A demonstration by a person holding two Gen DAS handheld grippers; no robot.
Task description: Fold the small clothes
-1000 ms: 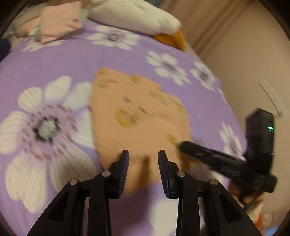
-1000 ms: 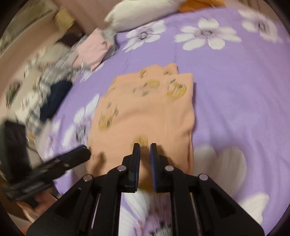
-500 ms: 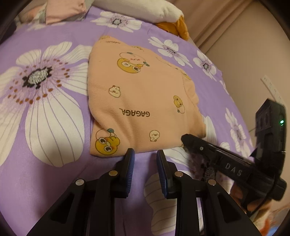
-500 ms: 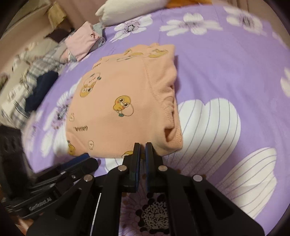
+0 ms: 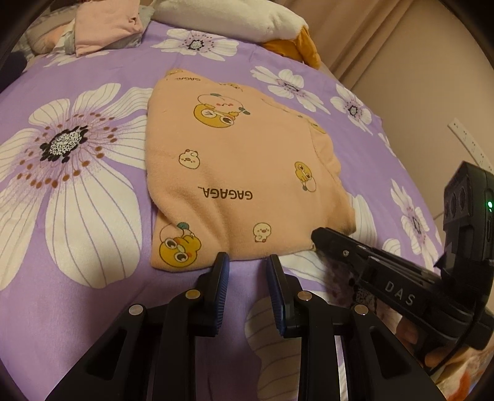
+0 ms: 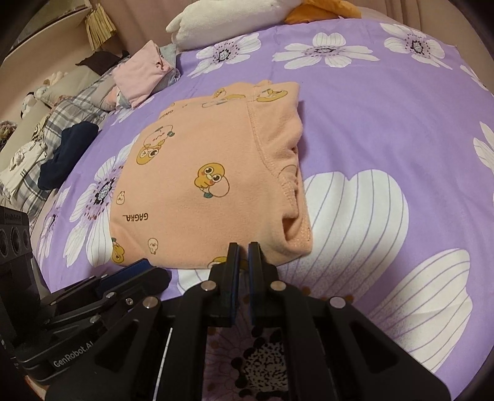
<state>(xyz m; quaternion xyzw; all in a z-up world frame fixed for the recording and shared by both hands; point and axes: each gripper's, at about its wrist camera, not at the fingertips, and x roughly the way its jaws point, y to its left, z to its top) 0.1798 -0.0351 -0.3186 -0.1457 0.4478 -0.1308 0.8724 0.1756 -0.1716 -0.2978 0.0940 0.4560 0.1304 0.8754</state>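
- Since the peach garment (image 5: 244, 182) already lies as a compact folded block on the purple floral bedsheet (image 5: 92, 77), both tools sit just off its near edge, empty; my read is this piece is done or getting a last check.
- Garment sits mid-bed, printed side up (ducks, "GAGAGA" text), with stacked layers and a stitched hem showing at its right edge (image 6: 290, 185) in the right wrist view. Fold looks tidy, slightly bulged on that side.
- Left gripper (image 5: 245, 262): jaws parted a moderate gap, nothing between them, tips just short of the near hem. Plausibly placed to re-grab that edge if another fold is wanted.
- Right gripper (image 6: 243, 250): jaws nearly together, only a thin slit, holding nothing I can see. Its tips overlap the hem in view; can't tell if they touch cloth.
- Folded pink clothes (image 6: 142, 77) lie near the white pillow (image 6: 228, 21), likely the finished stack. Dark navy item (image 6: 64, 151) and plaid bedding (image 6: 49, 123) are off to the left, apart from the work area.
- Hidden: garment type (top or pants) unclear, underside layers unseen, holder's hands mostly cut off.
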